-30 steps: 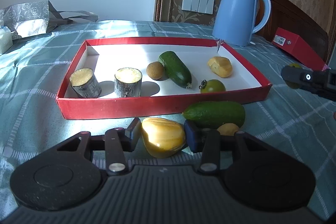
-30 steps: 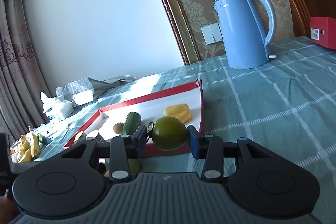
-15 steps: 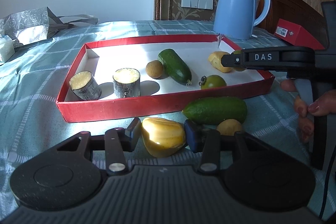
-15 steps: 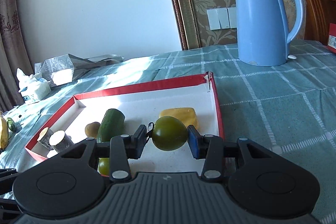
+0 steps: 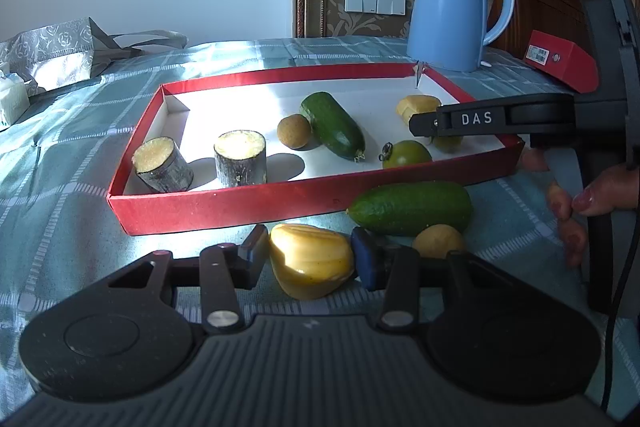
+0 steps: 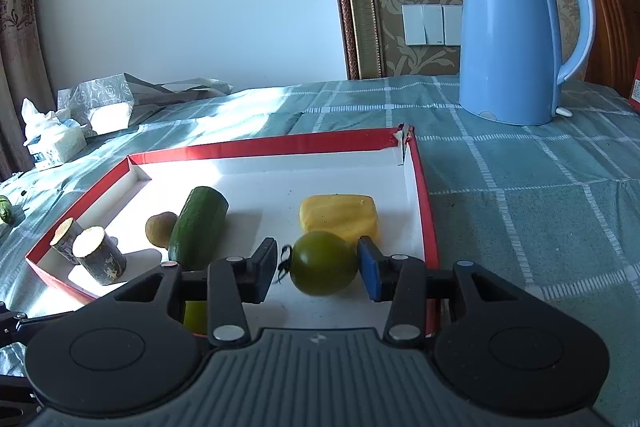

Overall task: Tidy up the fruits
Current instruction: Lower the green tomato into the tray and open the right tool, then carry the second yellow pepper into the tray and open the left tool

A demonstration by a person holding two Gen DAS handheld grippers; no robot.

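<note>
Releasing green tomato (image 6: 323,269) into red tray (image 6: 422,203): right gripper (image 6: 318,269) jaws just opening, tomato between them. Left gripper (image 5: 310,259) clamping yellow fruit (image 5: 310,261) just before tray, deliver next.

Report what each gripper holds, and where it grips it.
Left gripper: yellow fruit, pinched at its two sides. Right gripper: jaws have just been opening; green tomato sits between them, a gap at its stem side, not gripped.
</note>
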